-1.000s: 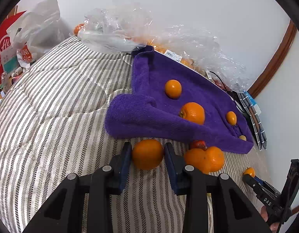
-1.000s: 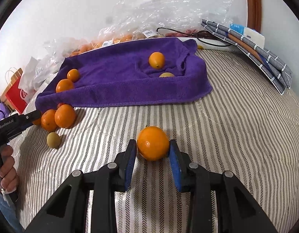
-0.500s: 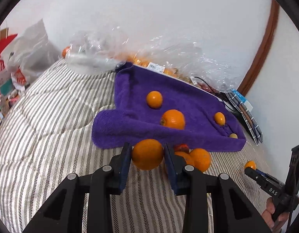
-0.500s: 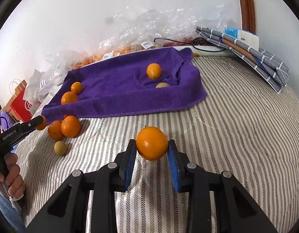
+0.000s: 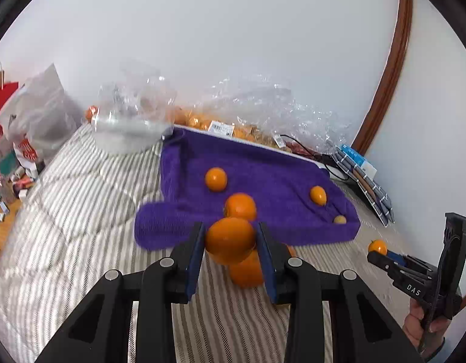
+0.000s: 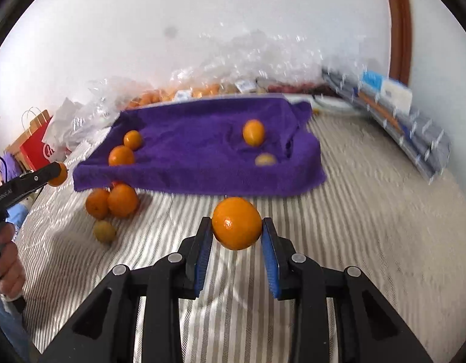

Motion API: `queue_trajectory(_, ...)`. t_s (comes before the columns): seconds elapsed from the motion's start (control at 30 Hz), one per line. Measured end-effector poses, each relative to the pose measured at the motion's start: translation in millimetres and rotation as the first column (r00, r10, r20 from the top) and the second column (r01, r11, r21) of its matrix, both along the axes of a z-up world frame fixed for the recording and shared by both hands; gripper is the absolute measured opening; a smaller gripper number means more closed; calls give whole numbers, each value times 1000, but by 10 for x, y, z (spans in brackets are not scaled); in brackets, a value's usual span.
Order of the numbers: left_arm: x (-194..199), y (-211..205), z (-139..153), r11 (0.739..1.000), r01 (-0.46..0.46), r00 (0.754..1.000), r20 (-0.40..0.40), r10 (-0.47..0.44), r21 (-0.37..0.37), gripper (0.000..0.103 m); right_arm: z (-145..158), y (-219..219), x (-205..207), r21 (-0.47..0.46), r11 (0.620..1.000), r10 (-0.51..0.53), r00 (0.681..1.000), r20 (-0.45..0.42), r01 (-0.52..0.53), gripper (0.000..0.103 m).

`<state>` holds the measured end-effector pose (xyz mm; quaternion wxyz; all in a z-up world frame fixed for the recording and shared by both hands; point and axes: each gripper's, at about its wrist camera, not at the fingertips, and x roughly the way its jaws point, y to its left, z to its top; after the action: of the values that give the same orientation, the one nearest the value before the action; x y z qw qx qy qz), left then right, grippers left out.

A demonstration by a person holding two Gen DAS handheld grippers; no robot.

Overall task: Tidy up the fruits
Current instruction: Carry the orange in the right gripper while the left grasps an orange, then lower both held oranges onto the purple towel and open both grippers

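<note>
My left gripper (image 5: 230, 242) is shut on an orange (image 5: 230, 240) and holds it above the striped bed, just short of the purple towel (image 5: 263, 166). My right gripper (image 6: 236, 227) is shut on another orange (image 6: 236, 223), lifted in front of the towel (image 6: 187, 139). On the towel lie two oranges at the left (image 6: 121, 155), a smaller orange (image 6: 253, 132) and a yellowish fruit (image 6: 264, 159) at the right. Two oranges (image 6: 122, 199) and a small greenish fruit (image 6: 103, 231) lie on the bed before the towel's left corner.
Clear plastic bags of fruit (image 5: 233, 121) line the wall behind the towel. A folded grey checked cloth (image 6: 414, 127) lies at the right. A red paper bag (image 6: 36, 145) and clutter stand at the bed's left side. The striped quilt (image 5: 66, 211) is soft and uneven.
Both grippers have lifted their oranges off the bed and moved them forward toward the purple towel. The views are slightly blurred from motion.
</note>
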<state>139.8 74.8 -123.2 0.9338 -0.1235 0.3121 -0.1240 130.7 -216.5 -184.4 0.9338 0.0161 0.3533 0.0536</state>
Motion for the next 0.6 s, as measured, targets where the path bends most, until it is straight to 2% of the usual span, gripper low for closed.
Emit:
queue_trajectory(0.17,236,30,286,998,-42,999,19,41,36,33,332,43,229,4,1000,21,998,59,-21,32)
queue_trajectory(0.33,645,88,431,994,-95,995,33,93,46,33,584,50,552,-13,1000,18,993,117,-17,32)
queue_trajectory(0.47,930,122,355,991,-130,991,18,130,17,33,656,7,881,-18,1000,-2,992,125,5,32)
queue_trajectory(0.6,1126,120,168,989,-151,989,0,151,1,33,536,-77,1144,15,1000,-19,993,116,17,32)
